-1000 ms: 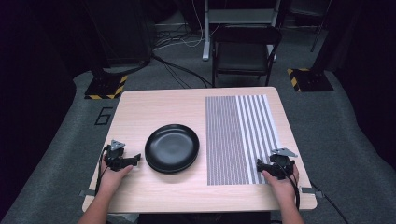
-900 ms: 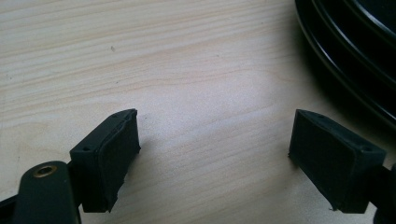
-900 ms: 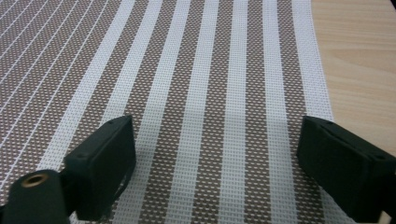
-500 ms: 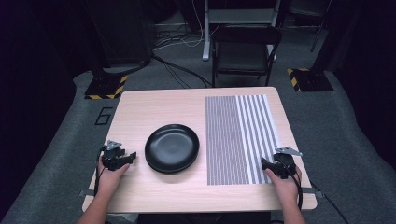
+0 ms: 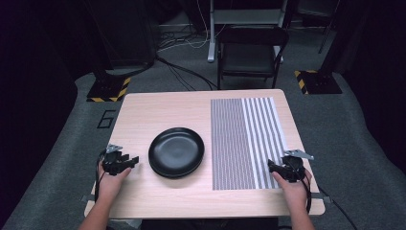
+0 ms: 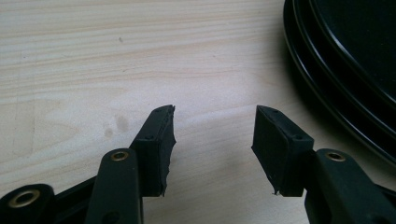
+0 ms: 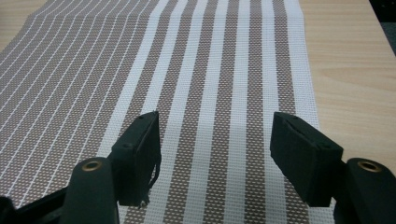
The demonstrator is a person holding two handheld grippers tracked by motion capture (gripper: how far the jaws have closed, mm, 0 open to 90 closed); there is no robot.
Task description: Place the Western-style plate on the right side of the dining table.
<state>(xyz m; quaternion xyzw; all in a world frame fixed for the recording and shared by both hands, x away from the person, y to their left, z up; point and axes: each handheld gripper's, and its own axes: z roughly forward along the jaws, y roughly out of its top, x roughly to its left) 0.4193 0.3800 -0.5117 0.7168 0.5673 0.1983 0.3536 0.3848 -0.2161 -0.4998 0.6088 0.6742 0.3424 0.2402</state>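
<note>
The left gripper (image 5: 125,162) has slid a little toward the person and now sits low on the table (image 5: 158,108) just left of the plate (image 5: 176,152), its jaws wide and holding nothing; in the left gripper view the plate (image 6: 345,65) curves past just right of them. The right gripper (image 5: 278,167) has also dropped back to the near right corner of the mat (image 5: 244,139), jaws wide over the stripes. Nothing is grasped yet, so the work appears to be only starting, both hands lining up.
</note>
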